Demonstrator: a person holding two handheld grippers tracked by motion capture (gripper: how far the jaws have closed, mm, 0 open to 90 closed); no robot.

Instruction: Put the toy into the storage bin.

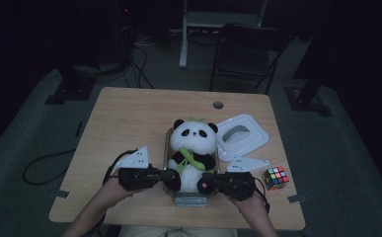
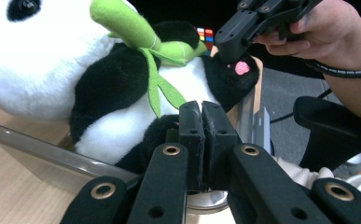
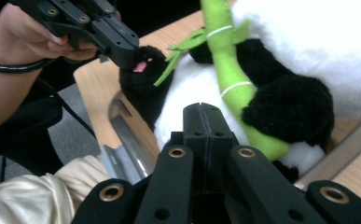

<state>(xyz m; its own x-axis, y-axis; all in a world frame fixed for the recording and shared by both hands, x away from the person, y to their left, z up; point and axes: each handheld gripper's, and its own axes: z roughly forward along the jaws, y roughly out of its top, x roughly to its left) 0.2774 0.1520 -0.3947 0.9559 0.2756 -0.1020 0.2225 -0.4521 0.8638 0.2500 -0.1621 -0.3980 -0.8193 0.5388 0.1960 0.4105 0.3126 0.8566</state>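
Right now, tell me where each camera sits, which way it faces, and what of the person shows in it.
High view: above the person's side, looking forward and down on the wooden table; both forearms, left gripper, right gripper.
Left gripper view: on the left gripper, jaws shut, facing the black-and-white plush panda; the other hand.
Right gripper view: on the right gripper, jaws shut, facing the panda; the other hand.
Shared: panda, clear plastic box.

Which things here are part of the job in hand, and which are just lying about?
In the job: panda plush; clear container it sits in; left gripper and right gripper, both shut at the panda's feet.

Lying about: white lid; puzzle cube; chair beyond the table.
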